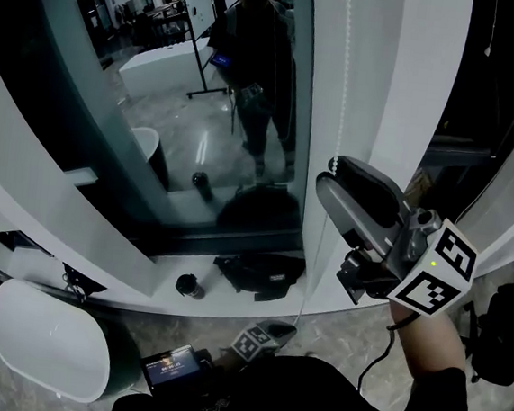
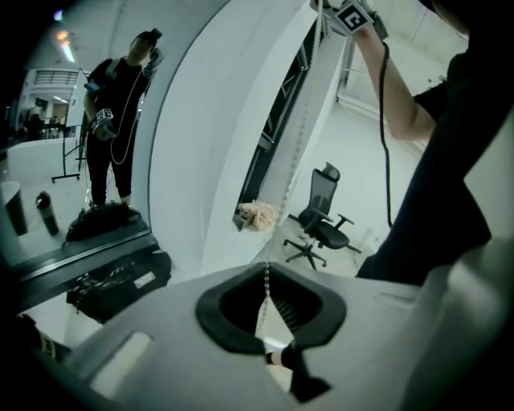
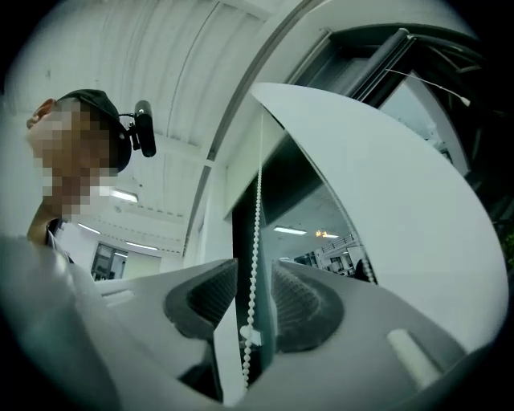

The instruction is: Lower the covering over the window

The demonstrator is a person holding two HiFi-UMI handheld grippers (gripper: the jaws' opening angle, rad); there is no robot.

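Hanging down the white pillar (image 1: 385, 95) just right of the window (image 1: 203, 105), the bead chain (image 1: 345, 73) is the line that moves the covering. The covering itself I cannot see clearly; only a dark bar (image 3: 385, 48) shows at the top of the window, so I judge it is not lowered yet.

The left gripper (image 2: 267, 279) is low and near, and its 2 jaws are clenched on the chain (image 2: 293, 177). The right gripper (image 1: 330, 174) is raised high on the same chain (image 3: 255, 241), with its jaws released and the beads passing free between the pads.

From here, the right jaws could close beside the beads and catch nothing. A small connector (image 3: 249, 335) sits on the chain and may jam at the top. Pulling sideways may also make the beads slip.
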